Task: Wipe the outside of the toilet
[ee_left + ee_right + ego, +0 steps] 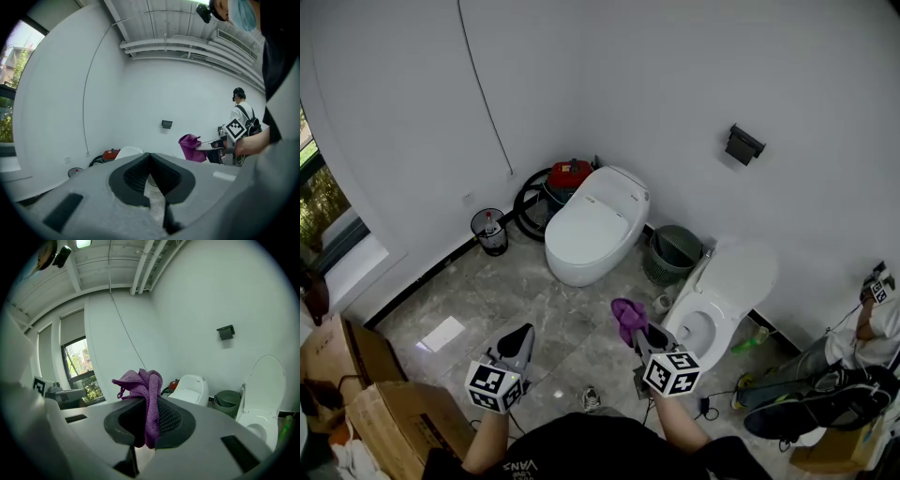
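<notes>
Toilet nearest the work: a white toilet with its lid raised (pixel 717 300) (pixel 265 394) stands on the grey marble floor (pixel 534 309) at the right, its back to the white wall (pixel 675 84). The oval lid leans upright, and the seat and bowl opening face up.

Its outside: smooth, glossy white. No marks show on it from here.

Second toilet: a white toilet with its lid shut (pixel 592 230) (pixel 192 387) (pixel 127 151) sits further back. A green ribbed waste basket (pixel 675 253) (pixel 228 401) stands between the two.

Right hand-held gripper (pixel 645 336) (pixel 149 404) (pixel 213 146): its jaws are clamped on a crumpled purple cloth (pixel 628 317) (pixel 146 399) (pixel 190 146). The cloth bunches above the jaw tips, and a fold hangs down between the ribbed black pads.

Cloth and toilet: in the head view the cloth is just beside the left edge of the open bowl. It seems to be held in the air short of it, not touching. The right gripper view puts that toilet off to the right of the jaws.

Left hand-held gripper (pixel 523 336) (pixel 150 157): its jaws are brought together at the tips with nothing between them. It is held over bare floor, well apart from both toilets.

Hidden or unclear: the base of the open toilet on its far side is out of sight. Its right flank is partly cut off by the edge of the right gripper view. A small black wall bracket (pixel 743 143) (pixel 226 332) is too small to make out in detail.
</notes>
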